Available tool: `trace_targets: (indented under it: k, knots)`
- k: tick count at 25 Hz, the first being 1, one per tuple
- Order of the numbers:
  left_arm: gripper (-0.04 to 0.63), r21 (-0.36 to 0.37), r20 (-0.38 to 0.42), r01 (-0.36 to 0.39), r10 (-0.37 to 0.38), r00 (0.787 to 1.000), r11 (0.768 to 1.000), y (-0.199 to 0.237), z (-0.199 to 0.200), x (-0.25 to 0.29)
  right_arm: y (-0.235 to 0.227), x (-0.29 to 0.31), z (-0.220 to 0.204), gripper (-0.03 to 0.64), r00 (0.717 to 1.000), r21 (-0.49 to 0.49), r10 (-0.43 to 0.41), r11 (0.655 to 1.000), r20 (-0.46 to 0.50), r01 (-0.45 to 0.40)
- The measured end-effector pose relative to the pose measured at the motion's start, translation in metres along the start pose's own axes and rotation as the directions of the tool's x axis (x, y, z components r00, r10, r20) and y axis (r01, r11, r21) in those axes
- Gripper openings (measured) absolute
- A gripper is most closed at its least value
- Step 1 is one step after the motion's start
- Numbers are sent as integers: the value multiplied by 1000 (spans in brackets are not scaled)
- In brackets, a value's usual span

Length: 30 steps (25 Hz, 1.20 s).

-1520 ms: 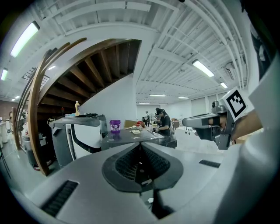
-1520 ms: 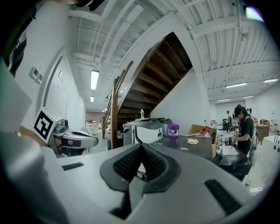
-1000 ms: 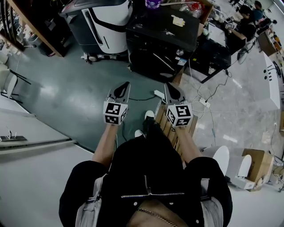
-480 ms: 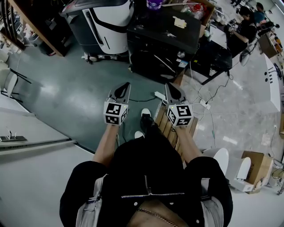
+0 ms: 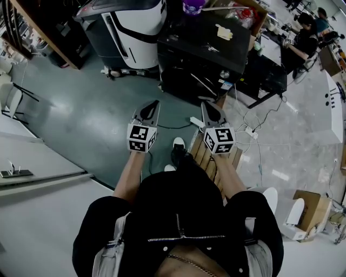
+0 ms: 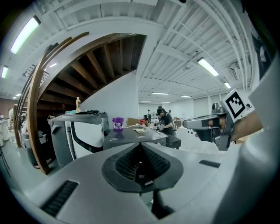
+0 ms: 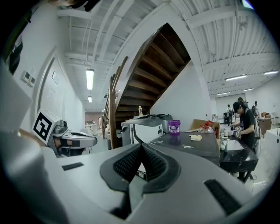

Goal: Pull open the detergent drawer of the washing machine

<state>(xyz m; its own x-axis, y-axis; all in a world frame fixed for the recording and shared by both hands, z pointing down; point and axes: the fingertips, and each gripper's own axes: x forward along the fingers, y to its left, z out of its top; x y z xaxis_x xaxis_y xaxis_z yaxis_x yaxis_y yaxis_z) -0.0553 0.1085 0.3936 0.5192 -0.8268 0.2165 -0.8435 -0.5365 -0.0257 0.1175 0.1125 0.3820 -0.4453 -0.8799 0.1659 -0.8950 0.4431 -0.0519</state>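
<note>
The washing machine (image 5: 201, 47) is a black box with a round front door, standing on the floor ahead of me; its dark top also shows in the left gripper view (image 6: 131, 136) and the right gripper view (image 7: 188, 143). Its detergent drawer cannot be made out from here. My left gripper (image 5: 154, 103) is shut and empty, held out level and well short of the machine. My right gripper (image 5: 205, 104) is beside it, also shut and empty. In each gripper view the pads meet at the tip with nothing between them: left gripper (image 6: 140, 145), right gripper (image 7: 141, 147).
A white-and-grey machine (image 5: 135, 27) stands left of the washer, beside a wooden staircase (image 5: 43, 32). A purple cup (image 5: 193, 6) and clutter sit on the washer's top. A wooden pallet (image 5: 211, 158), a power strip (image 5: 197, 121) and cables lie on the floor. A person (image 5: 303, 32) works at a desk far right.
Both grippers have moved forward together toward the black machine, which now sits a little nearer and lower in the head view. My foot has stepped forward. The jaws stayed shut.
</note>
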Motion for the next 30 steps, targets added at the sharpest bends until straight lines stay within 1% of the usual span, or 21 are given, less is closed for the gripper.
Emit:
trace_targets:
  k: [11,20,25,30]
  knots:
    - [23,15,-20,-2,2,1000,1000,37,16,69,-39,73,17,5,1000,13,13,1000,13,-14]
    - [23,19,-19,-33,33,999,999,56,43,126,-75,132,44,5,997,1,71,998,22,-71]
    - [23,25,-14,-53,54,998,998,64,52,142,-85,156,54,5,995,0,96,995,36,-96]
    - [23,27,-16,-63,63,998,998,73,55,152,-88,172,55,5,993,4,108,994,37,-109]
